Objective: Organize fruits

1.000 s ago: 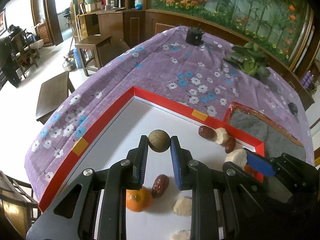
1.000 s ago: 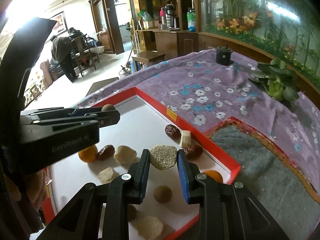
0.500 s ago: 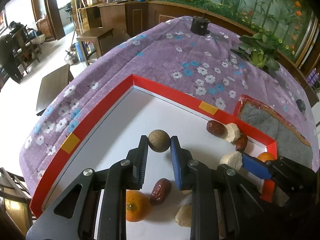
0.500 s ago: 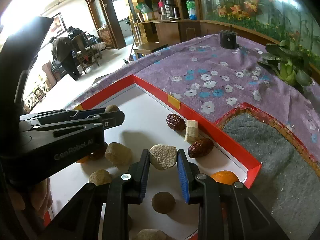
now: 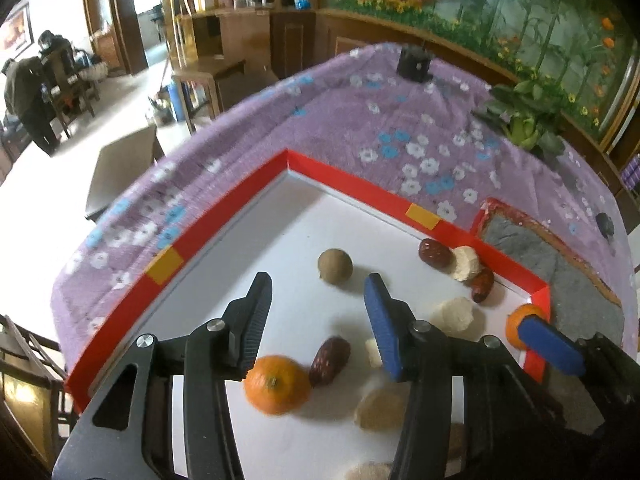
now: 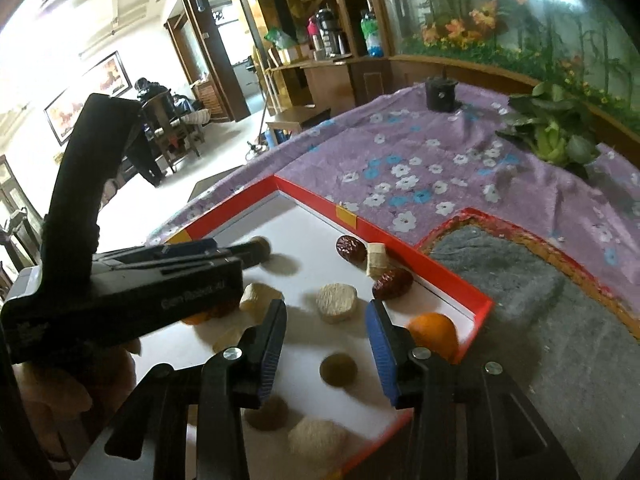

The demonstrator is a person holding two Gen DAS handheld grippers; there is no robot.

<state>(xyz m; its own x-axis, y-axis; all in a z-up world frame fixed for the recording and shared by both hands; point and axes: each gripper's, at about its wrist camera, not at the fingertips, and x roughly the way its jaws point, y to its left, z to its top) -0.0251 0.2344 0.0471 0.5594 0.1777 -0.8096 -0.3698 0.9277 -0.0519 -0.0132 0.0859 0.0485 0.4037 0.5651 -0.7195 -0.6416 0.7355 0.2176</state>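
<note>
While both tools hang over a red-edged white tray (image 5: 224,216) on a purple flowered tablecloth (image 5: 360,120), neither one grips any fruit.

Left gripper (image 5: 318,306): jaws spread wide and empty, over the white tray floor.
Brown ball (image 5: 335,266): resting on the tray just beyond the left tips, touching neither finger.
Right gripper (image 6: 326,334): jaws wide apart with nothing between them, above the near right part of the tray.
Pale disc (image 6: 337,302): lying flat on the tray just past the right tips, free of both fingers.
Tangerines: one (image 5: 277,384) near the left tool's left finger, beside a dark red date (image 5: 330,360); another (image 6: 434,334) tucked in the tray's near right corner, partly hidden by the right tool's blue pad.
Far rim group: a date (image 6: 351,249), a pale cube (image 6: 377,259) and a second date (image 6: 393,283) in a row along the red rim, the cube touching both as far as can be seen.
Other pieces: a flat brown round (image 6: 338,369) between the right tool's fingers, further pale chunks (image 5: 378,410) nearer the cameras.
Grey mat (image 6: 560,320): right of the tray, on the cloth.
Potted plant (image 6: 554,136): far right on the table.
</note>
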